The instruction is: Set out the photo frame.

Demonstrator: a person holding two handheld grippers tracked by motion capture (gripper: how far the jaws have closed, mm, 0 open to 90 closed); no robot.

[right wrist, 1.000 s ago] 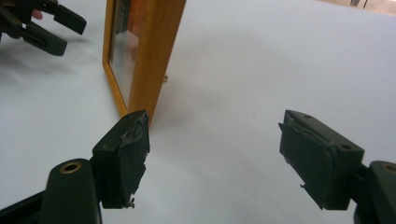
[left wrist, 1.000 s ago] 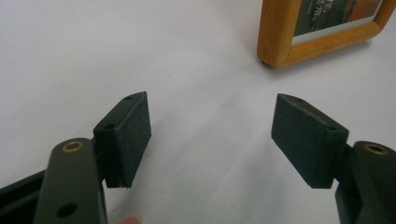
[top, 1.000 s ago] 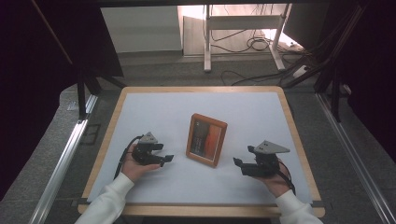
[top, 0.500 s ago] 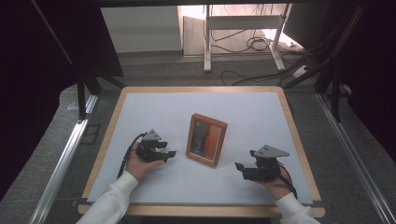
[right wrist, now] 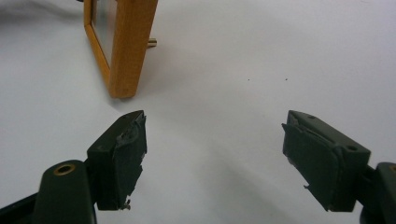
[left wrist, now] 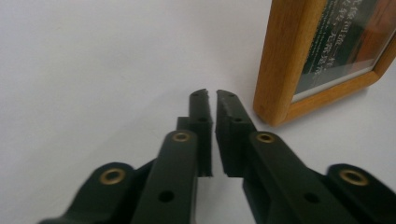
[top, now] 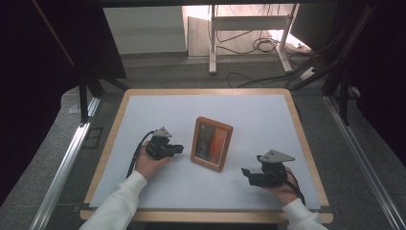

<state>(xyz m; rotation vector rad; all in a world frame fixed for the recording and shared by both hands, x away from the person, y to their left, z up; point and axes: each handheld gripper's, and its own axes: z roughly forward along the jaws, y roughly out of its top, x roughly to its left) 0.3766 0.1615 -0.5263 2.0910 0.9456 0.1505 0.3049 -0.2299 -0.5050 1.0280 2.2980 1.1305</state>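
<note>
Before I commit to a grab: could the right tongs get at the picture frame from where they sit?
Probably yes. The right tongs stand open, apart from the picture frame, with bare white table between them and its near wooden edge.

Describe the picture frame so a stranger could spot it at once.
Start at the white mat covering the wooden-edged table. Near its middle, between the left gripper and the right gripper, stands the picture frame. It is the one wooden thing there, holding a dark and orange print.
</note>
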